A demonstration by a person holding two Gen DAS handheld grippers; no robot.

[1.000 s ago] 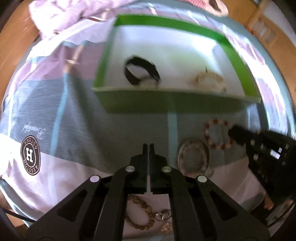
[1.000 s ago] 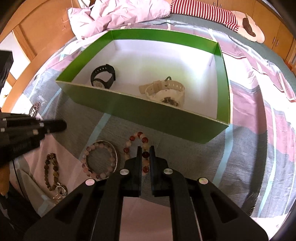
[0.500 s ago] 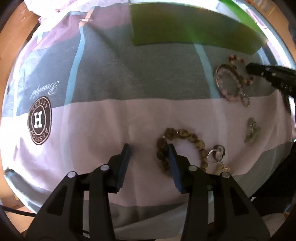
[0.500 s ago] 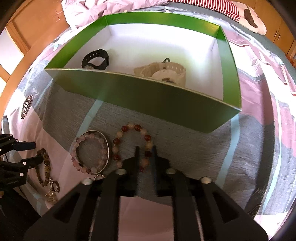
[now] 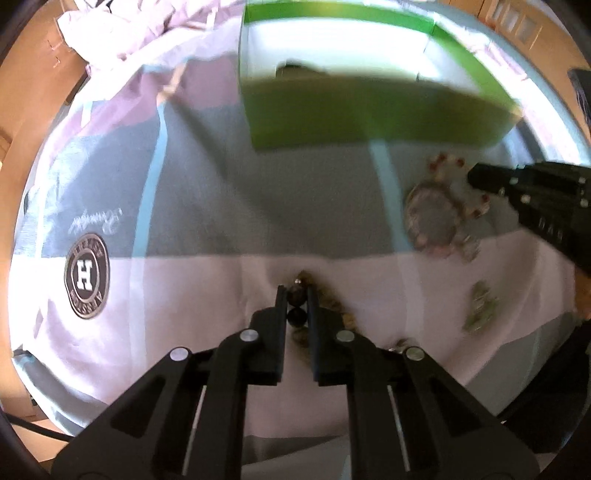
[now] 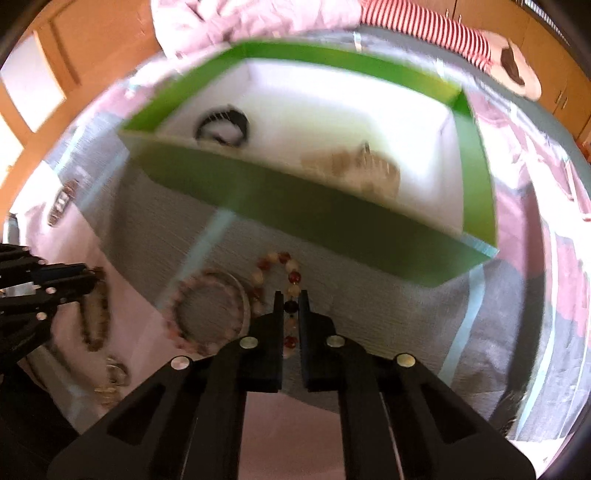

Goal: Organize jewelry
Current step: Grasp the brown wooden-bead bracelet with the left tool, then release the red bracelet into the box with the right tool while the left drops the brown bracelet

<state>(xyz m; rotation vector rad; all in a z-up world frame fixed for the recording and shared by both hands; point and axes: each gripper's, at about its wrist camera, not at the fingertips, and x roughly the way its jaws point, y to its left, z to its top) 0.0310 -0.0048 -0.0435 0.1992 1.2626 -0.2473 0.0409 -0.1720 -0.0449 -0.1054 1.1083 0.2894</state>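
Observation:
My left gripper (image 5: 295, 295) is shut on the brown bead bracelet (image 5: 334, 304) on the bedspread; the bracelet trails right behind the right finger. My right gripper (image 6: 290, 301) is shut on the red-and-cream bead bracelet (image 6: 279, 258). A pink bead bracelet with a metal bangle (image 6: 207, 306) lies just left of it. The green box (image 6: 332, 218) with a white inside stands beyond, holding a black watch (image 6: 223, 125) and a cream watch (image 6: 365, 170). The box (image 5: 369, 114) also shows in the left wrist view.
A small greenish charm (image 5: 480, 306) lies on the bedspread right of my left gripper. A round H logo (image 5: 86, 275) is printed on the cover at left. A rumpled pink quilt (image 6: 240, 22) and a striped sleeve (image 6: 424, 29) lie behind the box.
My left gripper has closed on the brown bead bracelet after standing open beside it. My right gripper stays closed on the red-and-cream bracelet. Both views have tilted up toward the box.

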